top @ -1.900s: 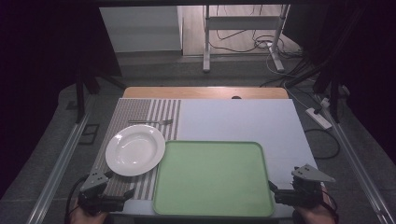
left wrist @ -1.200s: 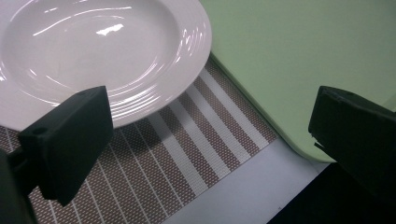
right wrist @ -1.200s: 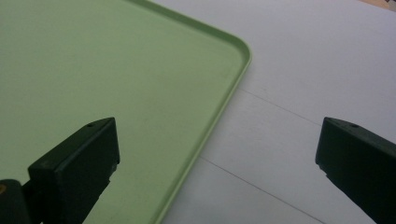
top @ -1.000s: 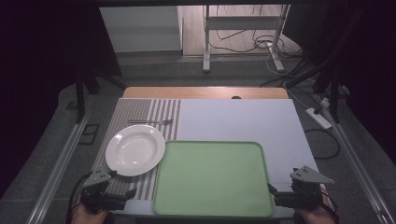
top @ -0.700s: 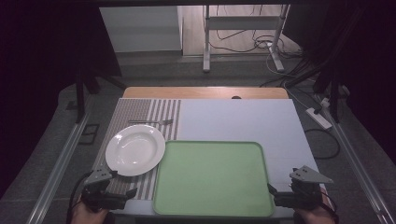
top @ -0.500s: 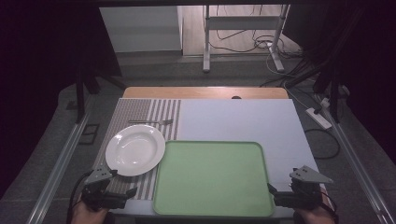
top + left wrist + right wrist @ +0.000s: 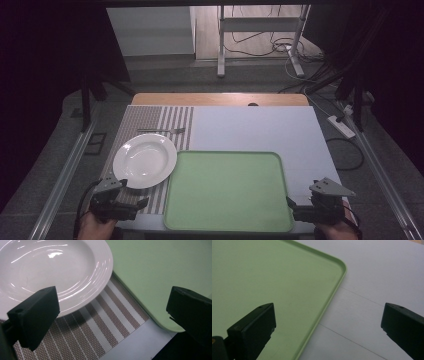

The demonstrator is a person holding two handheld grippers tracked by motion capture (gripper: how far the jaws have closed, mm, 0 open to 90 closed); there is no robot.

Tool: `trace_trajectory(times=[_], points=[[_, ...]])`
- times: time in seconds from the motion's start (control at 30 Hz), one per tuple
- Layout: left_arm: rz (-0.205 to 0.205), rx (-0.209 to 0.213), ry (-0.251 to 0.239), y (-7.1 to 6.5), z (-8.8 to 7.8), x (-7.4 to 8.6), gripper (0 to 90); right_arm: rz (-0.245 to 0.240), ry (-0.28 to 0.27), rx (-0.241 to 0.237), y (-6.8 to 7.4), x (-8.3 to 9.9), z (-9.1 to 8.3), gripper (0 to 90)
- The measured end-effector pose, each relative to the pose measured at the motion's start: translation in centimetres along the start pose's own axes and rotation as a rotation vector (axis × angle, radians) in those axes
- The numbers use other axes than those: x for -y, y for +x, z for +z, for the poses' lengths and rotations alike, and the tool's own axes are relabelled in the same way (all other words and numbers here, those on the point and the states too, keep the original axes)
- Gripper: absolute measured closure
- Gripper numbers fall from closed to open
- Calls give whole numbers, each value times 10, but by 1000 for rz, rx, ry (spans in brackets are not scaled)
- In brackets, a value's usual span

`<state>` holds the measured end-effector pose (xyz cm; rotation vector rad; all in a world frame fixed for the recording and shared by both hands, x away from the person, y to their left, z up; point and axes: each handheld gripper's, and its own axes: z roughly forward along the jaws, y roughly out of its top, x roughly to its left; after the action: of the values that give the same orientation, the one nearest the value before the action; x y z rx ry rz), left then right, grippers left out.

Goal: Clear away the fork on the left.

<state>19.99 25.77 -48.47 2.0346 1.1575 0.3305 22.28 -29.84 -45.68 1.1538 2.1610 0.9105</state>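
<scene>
My left hand-held gripper (image 7: 131,204) waits open near the plate (image 7: 145,160) (not touching); next I must reach its rim.

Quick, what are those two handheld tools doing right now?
Left tool: open, holding nothing, near the round white plate.
Right tool: open, holding nothing.

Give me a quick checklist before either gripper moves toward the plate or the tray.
1. Left gripper open, nothing held: ok.
2. Right gripper open, nothing held: ok.
3. White plate lies empty on the striped placemat: ok.
4. Green tray bare, room for the plate: ok.
5. Fork lies beyond the plate, apart from it: ok.
6. Plate rim overlapping the tray edge: cannot tell.
</scene>
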Motion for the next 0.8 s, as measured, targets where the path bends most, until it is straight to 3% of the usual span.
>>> trace_trajectory(times=[0.4, 0.8], points=[[-1, -1, 18, 4, 10, -7, 0, -20, 5, -4, 2, 0, 0, 0], [31, 2, 25, 11, 20, -18, 0, -26, 9, -5, 3, 0, 1, 0]])
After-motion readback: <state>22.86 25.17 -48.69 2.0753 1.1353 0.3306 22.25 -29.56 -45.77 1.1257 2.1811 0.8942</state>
